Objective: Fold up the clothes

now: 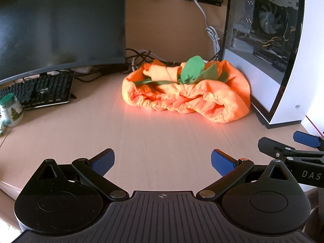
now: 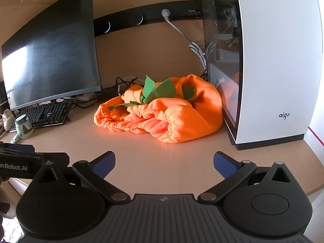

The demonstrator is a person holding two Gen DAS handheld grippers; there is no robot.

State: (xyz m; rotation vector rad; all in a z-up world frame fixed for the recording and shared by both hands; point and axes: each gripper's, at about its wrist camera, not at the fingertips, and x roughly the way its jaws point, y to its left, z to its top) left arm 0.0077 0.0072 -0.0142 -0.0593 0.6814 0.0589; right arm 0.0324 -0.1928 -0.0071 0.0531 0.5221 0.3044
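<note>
An orange garment (image 1: 188,95) with green leaf-shaped pieces lies crumpled on the wooden desk (image 1: 141,137), pressed against the white computer case. The right wrist view shows the same garment (image 2: 162,111) bunched, with gathered elastic hems facing me. My left gripper (image 1: 163,160) hovers open over bare desk, well short of the cloth, nothing between its blue pads. My right gripper (image 2: 164,162) is also open and empty, the same distance back. The right gripper's fingers (image 1: 307,139) show at the right edge of the left wrist view.
A dark curved monitor (image 1: 60,24) and black keyboard (image 1: 40,91) stand at left, with a small green-lidded jar (image 1: 11,109) beside them. A white glass-sided computer case (image 2: 273,64) stands at right. Cables (image 1: 141,56) trail behind the garment. The desk edge curves at right.
</note>
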